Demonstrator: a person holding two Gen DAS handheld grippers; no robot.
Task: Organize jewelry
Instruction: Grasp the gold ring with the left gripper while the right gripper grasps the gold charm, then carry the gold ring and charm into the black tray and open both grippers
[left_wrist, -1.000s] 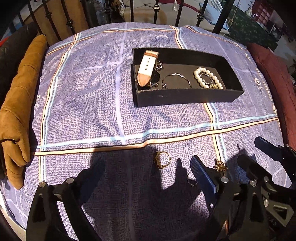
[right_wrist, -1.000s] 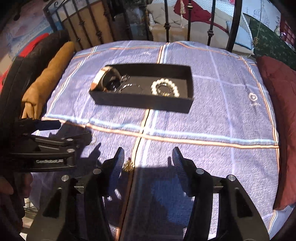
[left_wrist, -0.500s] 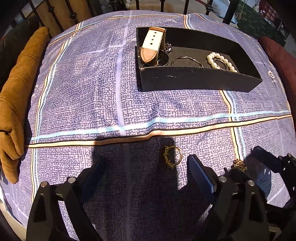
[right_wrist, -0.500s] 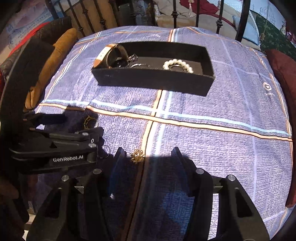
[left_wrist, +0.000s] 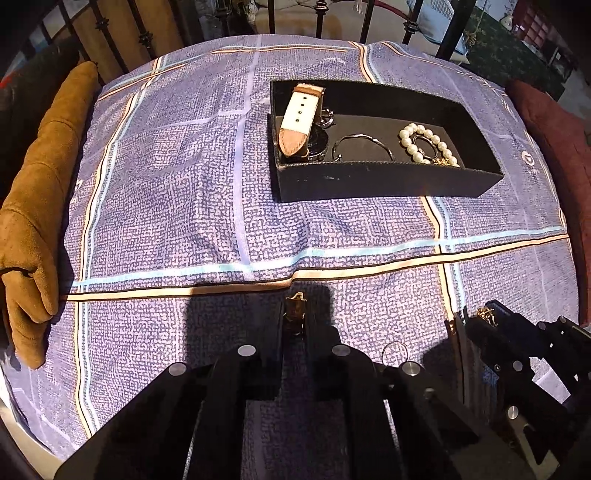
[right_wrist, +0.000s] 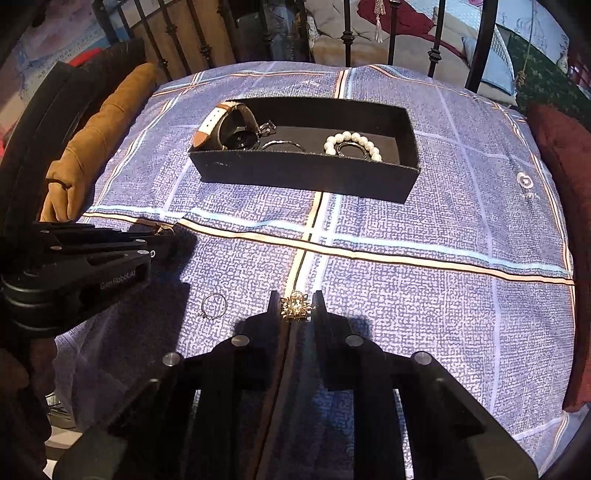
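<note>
— How many things do you count?

— I see one black box (right_wrist: 306, 177) in the upper middle of the frame. Inside it are one watch (right_wrist: 229, 127), one thin bangle (right_wrist: 284, 144) and one pearl bracelet (right_wrist: 352, 144). On the blue cloth (right_wrist: 443, 295) I count three small pieces: one gold ring (left_wrist: 294, 314), one gold flower piece (right_wrist: 294, 308) and one thin silver ring (right_wrist: 213, 305). There are two tongs.

— Where are the small pieces next to your tongs?

— My left tongs (left_wrist: 294, 319) have just been closing and now pinch the gold ring, low in the middle of the left view. My right tongs (right_wrist: 294, 310) have just been closing too, and they squeeze the gold flower piece between their tips. The silver ring lies loose on the cloth, to the left of the right tongs, between the two.
</note>
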